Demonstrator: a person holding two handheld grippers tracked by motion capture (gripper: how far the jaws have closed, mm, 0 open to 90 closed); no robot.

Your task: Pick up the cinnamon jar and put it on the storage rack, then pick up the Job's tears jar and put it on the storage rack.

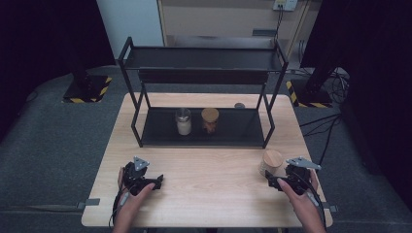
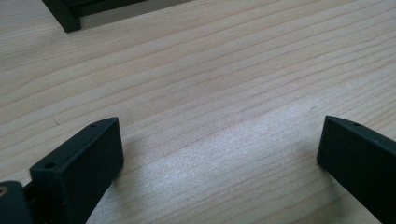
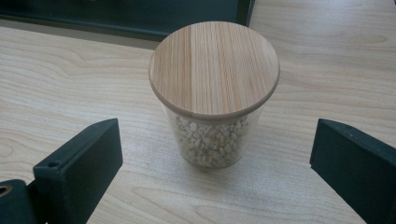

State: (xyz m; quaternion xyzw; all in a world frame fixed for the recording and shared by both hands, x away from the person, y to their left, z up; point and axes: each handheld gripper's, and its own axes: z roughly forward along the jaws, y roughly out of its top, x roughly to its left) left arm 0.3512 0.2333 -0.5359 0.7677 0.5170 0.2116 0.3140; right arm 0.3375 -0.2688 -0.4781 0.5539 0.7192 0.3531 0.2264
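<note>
Hovered wide open and empty, right gripper (image 3: 212, 154) just short of the near-right jar (image 3: 214, 93), lined up for grabbing.

A glass jar (image 3: 212, 121) stands upright on the light wooden table (image 3: 70, 70), at the centre of the frame. A round wooden lid (image 3: 214, 67) with straight grain caps it, and through the clear wall small pale, bean-like pieces show, filling the lower part. The right gripper (image 3: 212, 158) has its two black jaws spread wide, one at lower left and one at lower right, with the jar between and just beyond them, touching neither. Along the upper edge runs the dark base of a black rack (image 3: 130, 18).
</note>
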